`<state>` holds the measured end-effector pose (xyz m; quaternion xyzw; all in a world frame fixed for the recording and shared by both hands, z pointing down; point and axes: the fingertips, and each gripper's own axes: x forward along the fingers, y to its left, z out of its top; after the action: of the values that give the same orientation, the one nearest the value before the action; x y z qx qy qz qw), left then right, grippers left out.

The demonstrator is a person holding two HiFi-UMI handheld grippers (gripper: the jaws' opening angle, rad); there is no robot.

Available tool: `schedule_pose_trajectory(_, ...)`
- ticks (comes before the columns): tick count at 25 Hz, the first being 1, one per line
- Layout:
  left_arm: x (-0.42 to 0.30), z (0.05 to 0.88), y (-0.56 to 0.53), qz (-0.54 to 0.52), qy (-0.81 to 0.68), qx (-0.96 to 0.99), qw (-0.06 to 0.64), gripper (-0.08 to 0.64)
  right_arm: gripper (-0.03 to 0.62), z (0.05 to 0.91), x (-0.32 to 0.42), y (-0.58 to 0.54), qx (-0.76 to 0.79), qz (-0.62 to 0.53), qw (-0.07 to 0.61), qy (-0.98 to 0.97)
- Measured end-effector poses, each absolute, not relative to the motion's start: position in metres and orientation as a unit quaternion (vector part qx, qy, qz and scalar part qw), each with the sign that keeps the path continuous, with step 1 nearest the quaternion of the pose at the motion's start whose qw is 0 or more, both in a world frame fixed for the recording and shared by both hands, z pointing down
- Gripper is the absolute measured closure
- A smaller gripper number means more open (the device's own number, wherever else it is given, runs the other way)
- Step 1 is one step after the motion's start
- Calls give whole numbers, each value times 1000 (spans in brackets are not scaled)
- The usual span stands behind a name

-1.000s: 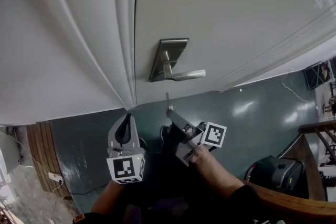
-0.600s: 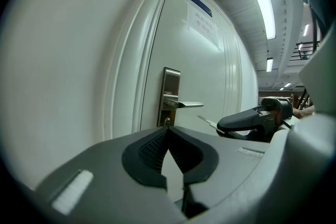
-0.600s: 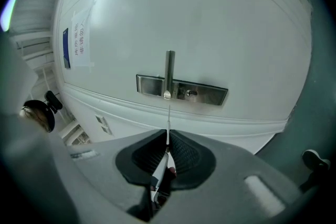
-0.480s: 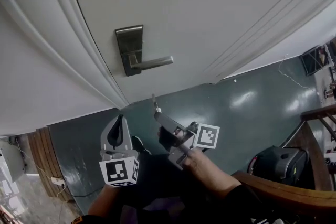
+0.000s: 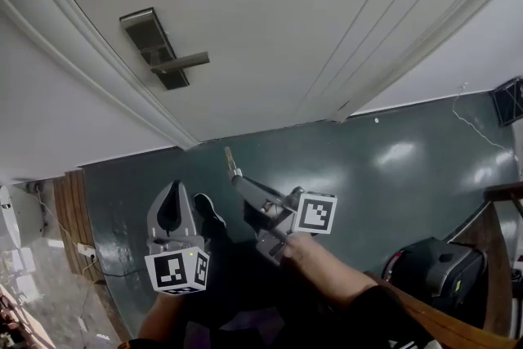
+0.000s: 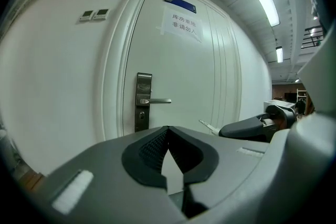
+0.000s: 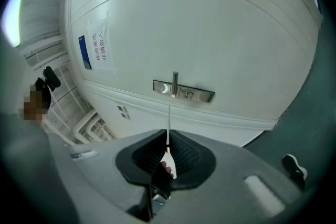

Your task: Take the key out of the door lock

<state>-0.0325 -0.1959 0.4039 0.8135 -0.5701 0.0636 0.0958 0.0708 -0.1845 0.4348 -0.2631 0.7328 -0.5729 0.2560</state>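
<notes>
I judge removal done: my right hand-held gripper [image 5: 239, 178] clamps the key [image 5: 230, 159] well clear of the door lock [image 5: 155, 49], the left hand-held gripper [image 6: 167, 132] closed on nothing.

A slim silver key [image 5: 231, 161] is pinched by its head between the closed right tongs [image 5: 239, 178], its thin blade sticking out past the tips and pointing toward the door lock [image 5: 155, 49], well apart from it. The door lock is a tall, narrow metal plate on a white door [image 5: 286, 12], with a straight lever handle held level and a small keyhole just below the handle.
</notes>
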Motion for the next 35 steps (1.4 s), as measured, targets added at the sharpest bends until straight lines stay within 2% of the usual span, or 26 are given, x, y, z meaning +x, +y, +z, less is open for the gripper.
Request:
schedule_pose_trajectory(10, -24, 410, -102, 91, -632, 761, 111, 541, 578, 449, 84, -117, -229, -584, 185, 757)
schedule_pose_trajectory(21, -59, 397, -21, 57, -659, 743, 102, 541, 578, 431, 46, -47, -200, -572, 174, 776)
schedule_pose_trajectory(35, -123, 401, 123, 13, -639, 761, 110, 541, 578, 420, -23, 106, -227, -556, 165, 782)
